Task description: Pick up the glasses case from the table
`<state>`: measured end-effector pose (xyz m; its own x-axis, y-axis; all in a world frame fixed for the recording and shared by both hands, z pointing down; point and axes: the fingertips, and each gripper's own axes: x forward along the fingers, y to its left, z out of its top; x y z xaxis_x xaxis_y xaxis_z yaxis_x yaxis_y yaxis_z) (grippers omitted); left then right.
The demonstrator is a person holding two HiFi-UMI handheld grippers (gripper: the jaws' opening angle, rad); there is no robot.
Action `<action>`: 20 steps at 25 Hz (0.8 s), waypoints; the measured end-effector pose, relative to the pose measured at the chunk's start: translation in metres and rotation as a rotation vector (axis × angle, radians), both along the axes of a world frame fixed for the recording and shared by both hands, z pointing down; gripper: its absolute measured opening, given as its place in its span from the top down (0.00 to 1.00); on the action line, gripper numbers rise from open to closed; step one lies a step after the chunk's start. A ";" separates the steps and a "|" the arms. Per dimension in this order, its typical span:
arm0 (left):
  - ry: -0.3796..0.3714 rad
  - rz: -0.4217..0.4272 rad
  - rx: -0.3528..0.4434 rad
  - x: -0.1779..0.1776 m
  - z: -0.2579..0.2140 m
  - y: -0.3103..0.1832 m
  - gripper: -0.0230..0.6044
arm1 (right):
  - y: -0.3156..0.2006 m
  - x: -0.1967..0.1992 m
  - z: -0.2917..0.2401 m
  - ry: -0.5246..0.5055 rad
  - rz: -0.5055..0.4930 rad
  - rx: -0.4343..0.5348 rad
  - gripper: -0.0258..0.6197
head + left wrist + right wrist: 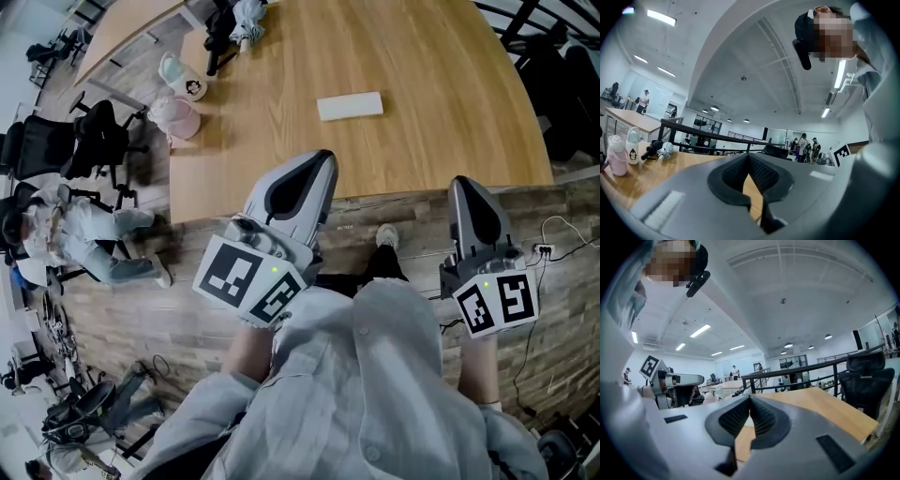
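Observation:
The glasses case (350, 106) is a flat white oblong lying on the wooden table (422, 112), near its middle. Both grippers are held short of the table's near edge, pointing toward it. My left gripper (322, 161) reaches just over the edge, below and left of the case, with its jaws shut and nothing in them. My right gripper (465, 186) hangs right of the case, also shut and empty. In the left gripper view the left gripper (749, 157) shows dark pads closed together, and in the right gripper view the right gripper (750, 400) shows the same. The case is free of both.
A pink bottle (176, 117), a white cup (183, 77) and some black items with a folded umbrella (234, 23) stand at the table's far left. Office chairs (94, 141) and a seated person (66, 234) are on the left. A power strip (542, 249) lies on the floor at right.

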<state>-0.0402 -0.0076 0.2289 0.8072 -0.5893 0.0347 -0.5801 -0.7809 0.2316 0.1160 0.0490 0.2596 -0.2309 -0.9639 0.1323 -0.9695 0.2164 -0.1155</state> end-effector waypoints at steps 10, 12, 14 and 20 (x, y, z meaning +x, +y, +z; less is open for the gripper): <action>-0.015 -0.126 -0.026 0.030 0.004 -0.051 0.96 | -0.069 0.038 0.005 -0.021 -0.121 -0.011 0.96; -0.019 -0.156 -0.032 0.035 0.004 -0.060 0.96 | -0.081 0.046 0.006 -0.022 -0.146 -0.016 0.96; -0.023 -0.185 -0.036 0.040 0.005 -0.068 0.96 | -0.094 0.053 0.009 -0.024 -0.174 -0.025 0.96; -0.026 -0.272 -0.055 0.050 0.008 -0.087 0.96 | -0.122 0.068 0.017 -0.038 -0.247 -0.044 0.96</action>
<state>0.0099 -0.0944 0.2371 0.6178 -0.7810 0.0914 -0.7732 -0.5822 0.2513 0.1845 -0.0731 0.2766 -0.4647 -0.8709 0.1599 -0.8824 0.4404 -0.1657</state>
